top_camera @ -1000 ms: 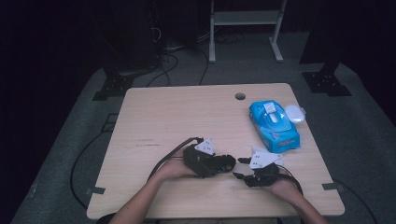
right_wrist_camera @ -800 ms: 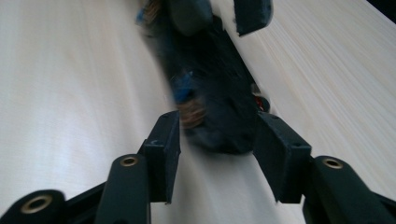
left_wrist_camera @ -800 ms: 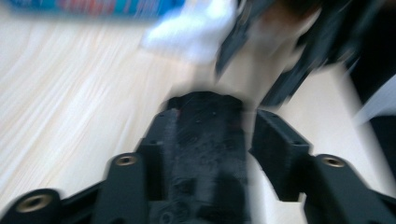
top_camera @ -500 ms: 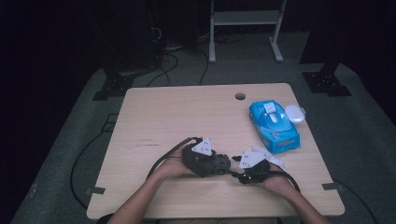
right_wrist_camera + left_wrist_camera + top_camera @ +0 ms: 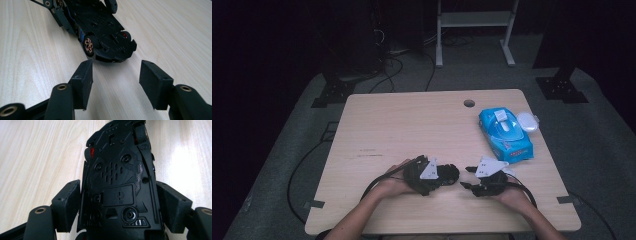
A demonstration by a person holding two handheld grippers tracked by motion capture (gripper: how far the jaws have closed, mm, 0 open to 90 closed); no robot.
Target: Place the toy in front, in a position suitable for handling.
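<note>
Toy car (image 5: 117, 187), black, is flipped so its underside faces up w/ the battery hatch and screws showing; it sits low on the table (image 5: 402, 125), near the front edge, approx. 6 o'clock from the tabletop's center. The left gripper (image 5: 447, 175) has it clamped across the body: in the left gripper view both black pads press against the car's flanks, one at 9 o'clock and one at 3 o'clock of the chassis, though the jaws have just closed a bit further on it. From the right gripper view the car's nose end points toward the camera, a gold-spoked wheel (image 5: 89, 45) visible at its 9 o'clock side, blue trim along the edge behind it. The right gripper (image 5: 115, 72) lies just short of that end, jaws spread apart w/ nothing between them but bare wood; pads not touching the car. In the high view the two grippers face each other tip to tip, left hand (image 5: 394, 184) and right hand (image 5: 512, 195) resting on the table. Farther out, at approx. 2 o'clock from the car, a blue wipes pack (image 5: 505, 134) lies flat near the right edge, a white lid-like piece (image 5: 528, 121) touching its far corner. A round cable hole (image 5: 469, 103) sits at 12 o'clock, near the back edge.
</note>
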